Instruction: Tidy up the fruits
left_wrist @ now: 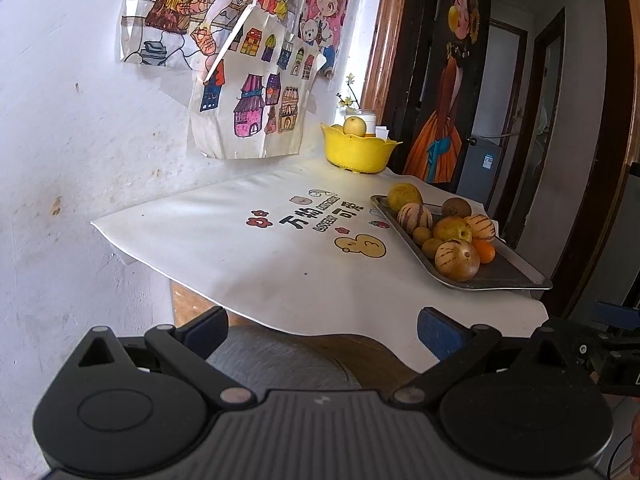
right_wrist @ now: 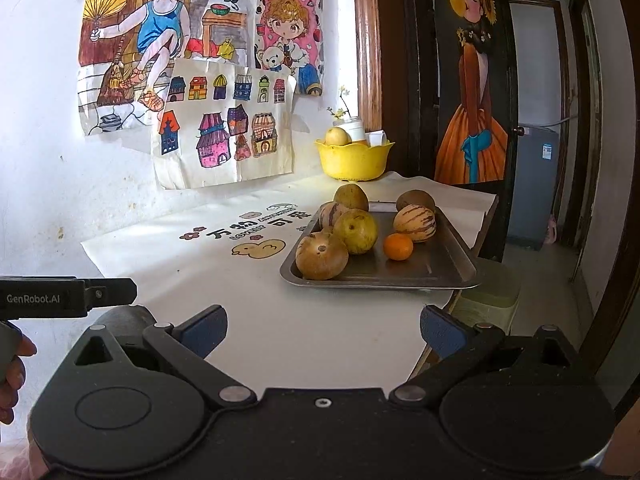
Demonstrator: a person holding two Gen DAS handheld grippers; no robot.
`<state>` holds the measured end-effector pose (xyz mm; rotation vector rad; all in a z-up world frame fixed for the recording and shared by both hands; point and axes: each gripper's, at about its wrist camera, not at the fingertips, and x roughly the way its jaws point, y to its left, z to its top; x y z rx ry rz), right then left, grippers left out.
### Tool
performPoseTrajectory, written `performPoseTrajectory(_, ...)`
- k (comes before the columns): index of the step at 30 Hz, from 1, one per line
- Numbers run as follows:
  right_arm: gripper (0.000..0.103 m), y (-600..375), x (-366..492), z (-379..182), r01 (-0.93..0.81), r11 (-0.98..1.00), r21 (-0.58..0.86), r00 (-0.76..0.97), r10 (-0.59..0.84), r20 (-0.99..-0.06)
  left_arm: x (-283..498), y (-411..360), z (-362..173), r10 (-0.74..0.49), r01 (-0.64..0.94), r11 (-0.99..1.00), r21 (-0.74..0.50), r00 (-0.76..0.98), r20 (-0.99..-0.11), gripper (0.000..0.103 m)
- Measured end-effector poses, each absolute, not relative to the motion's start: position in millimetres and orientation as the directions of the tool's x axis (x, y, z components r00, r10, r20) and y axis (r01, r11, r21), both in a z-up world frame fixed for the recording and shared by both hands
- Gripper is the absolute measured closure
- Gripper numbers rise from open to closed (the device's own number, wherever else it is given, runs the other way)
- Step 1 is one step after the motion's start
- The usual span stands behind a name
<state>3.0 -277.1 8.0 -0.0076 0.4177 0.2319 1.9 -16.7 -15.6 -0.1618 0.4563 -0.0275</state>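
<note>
— While hovering short of the desk (right_wrist: 280,320), both sets of fingers spread wide, gripping nothing. Tray (right_wrist: 452,264) at one o'clock, loaded with fruit.

— Probably firm, round, rollable; best squeezed across the middle. Orange (right_wrist: 398,246) likely lightest. Yellow bowl (right_wrist: 352,160) at twelve, holding one pale fruit (right_wrist: 335,136).

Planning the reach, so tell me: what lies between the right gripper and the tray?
Only bare white tablecloth lies between the open right gripper and the tray, as the right wrist view shows.
</note>
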Motion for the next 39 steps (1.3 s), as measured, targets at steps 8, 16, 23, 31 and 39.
performPoseTrajectory(8,0.001,-276.7,2.8,8.2,-0.225,0.974,0.040,0.888,0.221,-0.403,1.9,-16.2,-15.5,-0.063,-0.010,0.987,-0.162,0.897,-0.437,0.000)
performPoseTrajectory(16,0.001,-276.0,3.0,8.9,-0.224,0.974,0.040,0.888,0.221,-0.404,1.4,-14.6,-17.2,-0.060,-0.018,0.985,-0.170,0.895,-0.442,0.000)
performPoseTrajectory(23,0.001,-275.0,1.7,5.5,-0.232,0.972,0.040,0.884,0.228,-0.407,0.8,-14.9,-17.4,-0.059,-0.019,0.985,-0.170,0.894,-0.444,0.001)
performPoseTrajectory(31,0.001,-274.2,0.9,5.1,-0.232,0.972,0.040,0.884,0.227,-0.408,1.5,-17.4,-19.0,-0.069,-0.018,0.983,-0.180,0.885,-0.461,0.001)
performPoseTrajectory(39,0.001,-274.3,1.1,2.1,-0.235,0.971,0.051,0.877,0.235,-0.419,-0.3,-16.0,-19.6,-0.062,-0.031,0.981,-0.192,0.885,-0.461,0.001)
